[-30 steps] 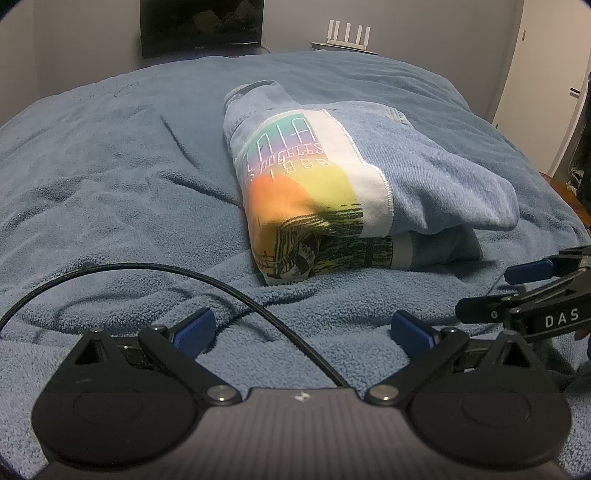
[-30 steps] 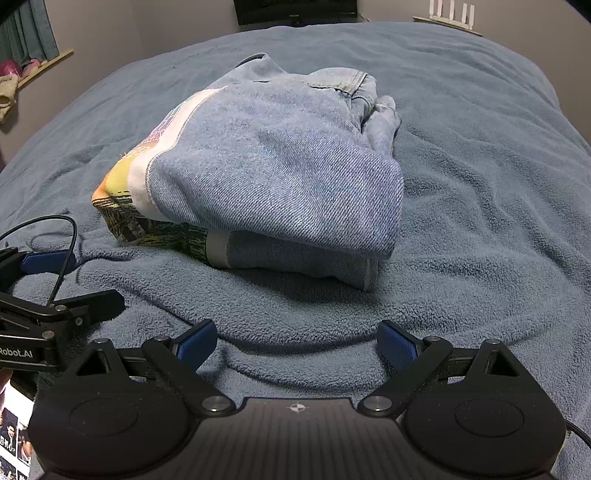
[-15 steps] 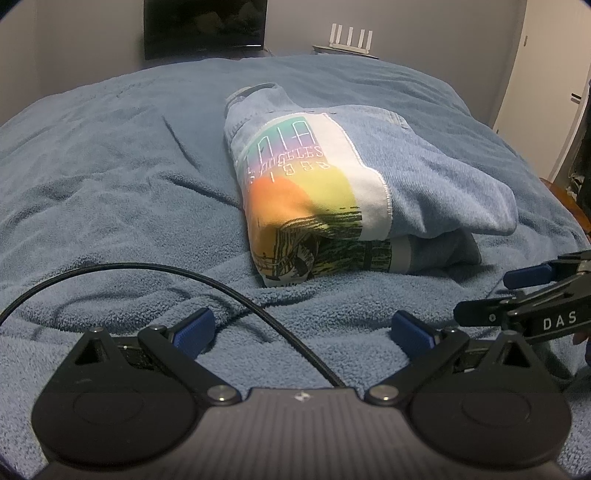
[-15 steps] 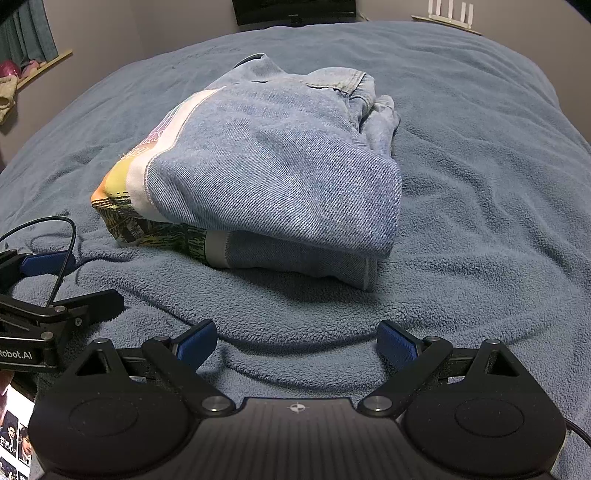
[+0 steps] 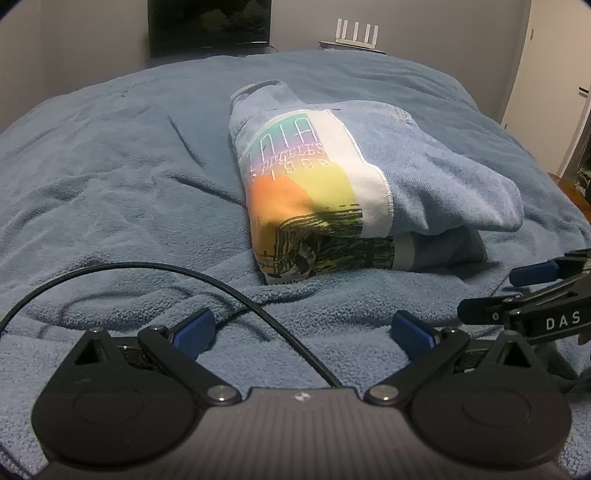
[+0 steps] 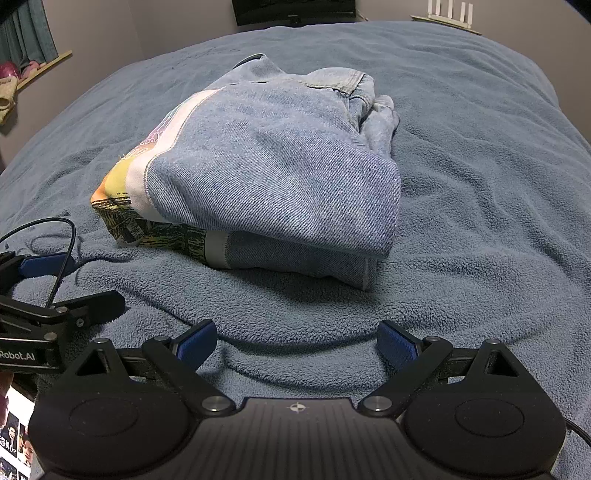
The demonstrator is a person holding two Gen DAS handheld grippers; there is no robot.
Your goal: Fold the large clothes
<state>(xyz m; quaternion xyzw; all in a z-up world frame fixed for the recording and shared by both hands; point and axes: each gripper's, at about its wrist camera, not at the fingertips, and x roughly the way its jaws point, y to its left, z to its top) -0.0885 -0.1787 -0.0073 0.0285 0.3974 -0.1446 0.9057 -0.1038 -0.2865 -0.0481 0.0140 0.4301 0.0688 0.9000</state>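
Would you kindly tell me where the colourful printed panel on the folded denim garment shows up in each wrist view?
Left wrist: printed panel faces the camera, centre, slightly right.
Right wrist: only a sliver at the bundle's left edge.
Shared landmark: white router by the far wall.

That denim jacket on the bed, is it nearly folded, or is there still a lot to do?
Done, by the look of it: the denim jacket lies in a compact bundle on the blue blanket, layers stacked, its colourful printed panel wrapped round one side. In hand: nothing. The left gripper and right gripper are both open, short of the bundle. Left: perhaps tidying the loose bunched cloth at the far end.
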